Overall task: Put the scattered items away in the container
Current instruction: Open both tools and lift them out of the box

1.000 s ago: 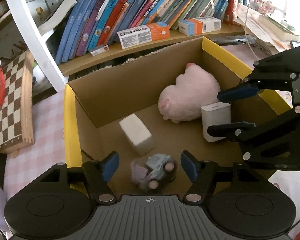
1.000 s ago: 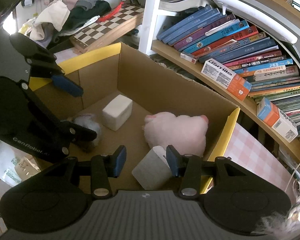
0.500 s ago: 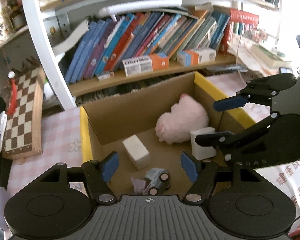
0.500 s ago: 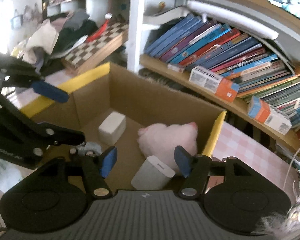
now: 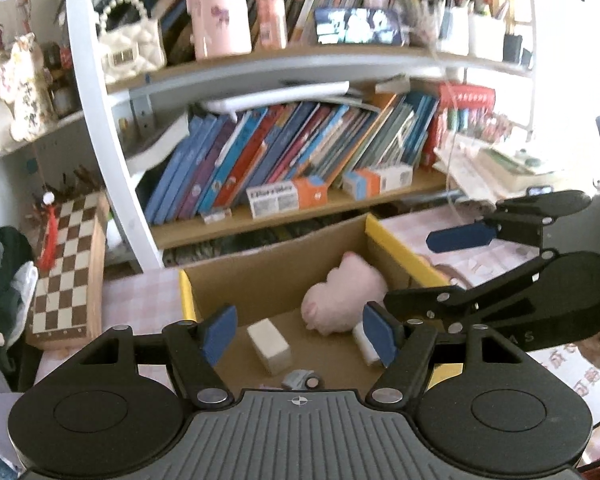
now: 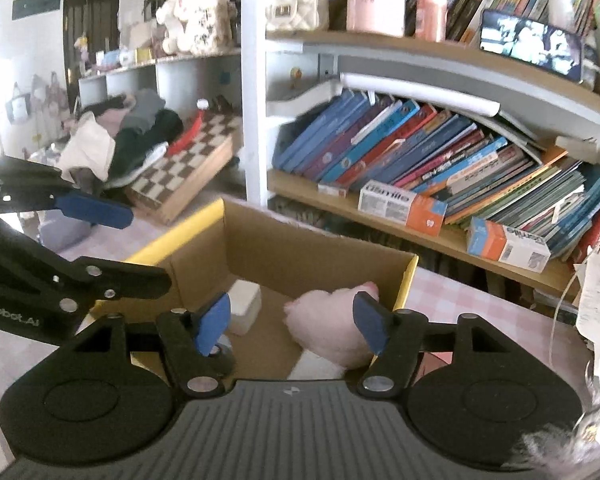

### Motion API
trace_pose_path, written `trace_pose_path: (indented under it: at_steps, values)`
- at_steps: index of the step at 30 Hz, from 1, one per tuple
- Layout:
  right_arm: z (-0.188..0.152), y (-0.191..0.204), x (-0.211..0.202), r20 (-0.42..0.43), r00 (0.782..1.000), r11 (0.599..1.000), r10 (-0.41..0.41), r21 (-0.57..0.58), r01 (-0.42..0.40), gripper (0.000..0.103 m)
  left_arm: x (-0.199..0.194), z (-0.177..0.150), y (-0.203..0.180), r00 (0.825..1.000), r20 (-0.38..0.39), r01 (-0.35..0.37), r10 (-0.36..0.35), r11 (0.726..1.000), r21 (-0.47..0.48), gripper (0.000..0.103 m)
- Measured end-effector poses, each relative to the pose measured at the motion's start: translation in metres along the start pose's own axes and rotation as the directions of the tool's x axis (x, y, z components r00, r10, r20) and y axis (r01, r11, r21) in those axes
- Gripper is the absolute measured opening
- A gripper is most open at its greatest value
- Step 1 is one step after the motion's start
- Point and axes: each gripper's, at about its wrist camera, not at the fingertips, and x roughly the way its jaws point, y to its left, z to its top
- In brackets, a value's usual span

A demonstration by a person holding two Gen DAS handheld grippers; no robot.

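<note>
Here both grippers hang above the cardboard box (image 5: pixel 284 264), and each one is empty. The left gripper (image 5: pixel 300 334) has its jaws spread wide with nothing between them; the right gripper (image 6: pixel 292 322) also has its jaws spread wide and holds nothing.

The task's things lie inside the box already. A pink plush toy (image 5: pixel 341 296) rests near the far right corner of the box floor. A white block (image 5: pixel 268 345) lies near the middle of the floor, with its long axis running from the far left toward the near right. A second white box (image 5: pixel 364 345) stands just beside the plush, at the right wall, partly hidden behind the left gripper's right finger. A small toy car (image 5: pixel 300 380) lies at the near edge of the floor, almost under the left gripper body.

So everything that can be seen lies below and in front of both pairs of jaws, not between them. The toy car and the white block are nearer to the left gripper; the plush is nearer to the right one. I see no loose item on the pink checked tablecloth (image 6: pixel 459 300) around the box, so I judge that the tidying is close to finished. If another item waits outside the views, the jaws must turn away from the box to find it.
</note>
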Motion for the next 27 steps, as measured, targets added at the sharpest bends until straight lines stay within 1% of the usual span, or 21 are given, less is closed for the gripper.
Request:
trace_pose_path:
  at_steps: [6, 10, 13, 21, 27]
  values:
    - [0.001, 0.019, -0.031, 0.043, 0.999, 0.999, -0.022, 0.030, 0.021, 0.069, -0.023, -0.009, 0.006, 0.999, 0.039, 0.017, -0.017, 1.000, -0.010, 0.072]
    - [-0.004, 0.032, -0.047, 0.050, 0.998, 0.998, -0.050, 0.050, 0.048, 0.069, -0.036, -0.021, 0.016, 0.999, 0.046, 0.025, -0.023, 0.999, -0.048, 0.072]
    - [-0.010, 0.041, -0.054, 0.039, 0.996, 0.996, -0.075, 0.060, 0.073, 0.070, -0.046, -0.031, 0.024, 0.998, 0.048, 0.039, -0.035, 0.996, -0.084, 0.072]
    - [-0.032, 0.064, -0.067, -0.013, 0.990, 0.985, -0.138, 0.105, 0.138, 0.071, -0.070, -0.061, 0.038, 0.998, 0.051, 0.050, -0.044, 0.989, -0.137, 0.072]
    - [-0.049, 0.084, -0.080, -0.032, 0.981, 0.971, -0.192, 0.137, 0.195, 0.076, -0.091, -0.085, 0.049, 0.998, 0.042, 0.046, -0.040, 0.984, -0.173, 0.072]
